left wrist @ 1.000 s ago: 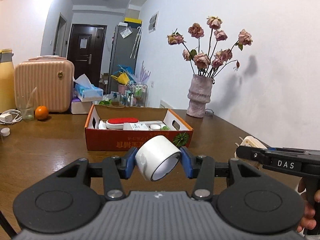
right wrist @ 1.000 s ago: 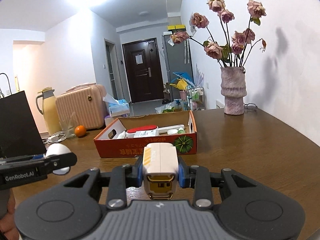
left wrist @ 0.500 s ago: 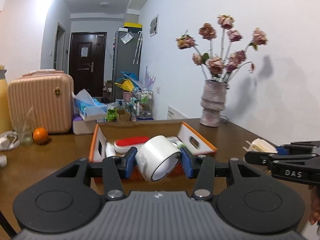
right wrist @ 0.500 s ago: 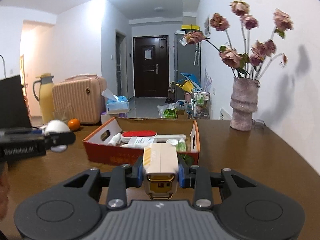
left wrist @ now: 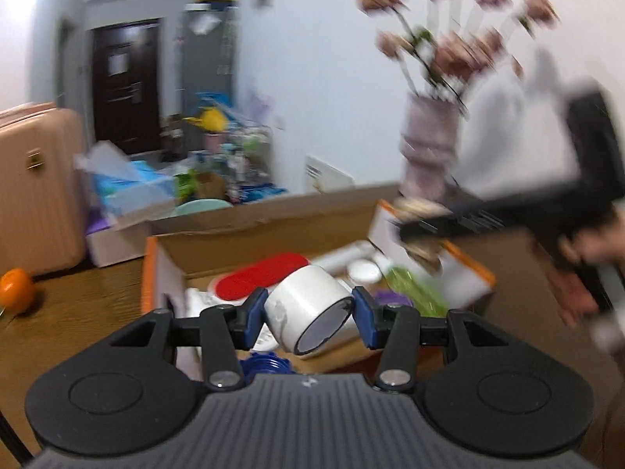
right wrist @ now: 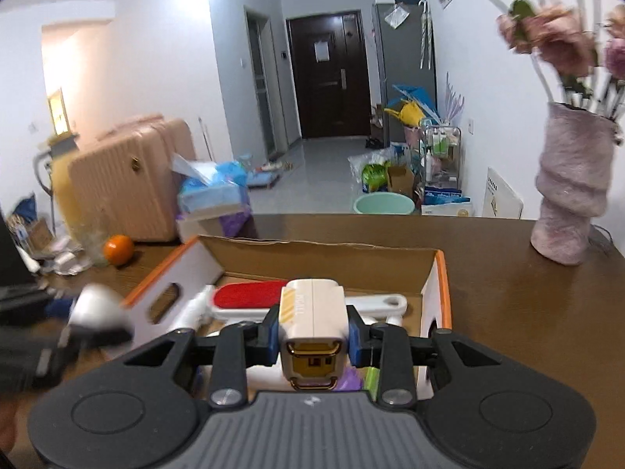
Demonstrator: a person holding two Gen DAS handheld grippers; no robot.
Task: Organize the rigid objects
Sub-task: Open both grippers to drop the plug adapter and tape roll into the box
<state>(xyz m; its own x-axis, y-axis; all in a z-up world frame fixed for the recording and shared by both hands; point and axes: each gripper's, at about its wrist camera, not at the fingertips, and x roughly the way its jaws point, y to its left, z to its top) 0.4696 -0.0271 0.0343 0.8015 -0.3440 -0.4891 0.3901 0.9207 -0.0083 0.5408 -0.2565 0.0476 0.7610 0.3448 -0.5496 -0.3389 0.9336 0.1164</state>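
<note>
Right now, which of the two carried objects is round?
The white tape roll in the left gripper; the right gripper holds a boxy cream charger.

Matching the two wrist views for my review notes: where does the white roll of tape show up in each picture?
Left wrist: the white roll of tape sits low at centre, clamped in the left gripper over the box.
Right wrist: a blurred white shape at lower left, beside the box.
Shared landmark: the orange-edged cardboard box.
</note>
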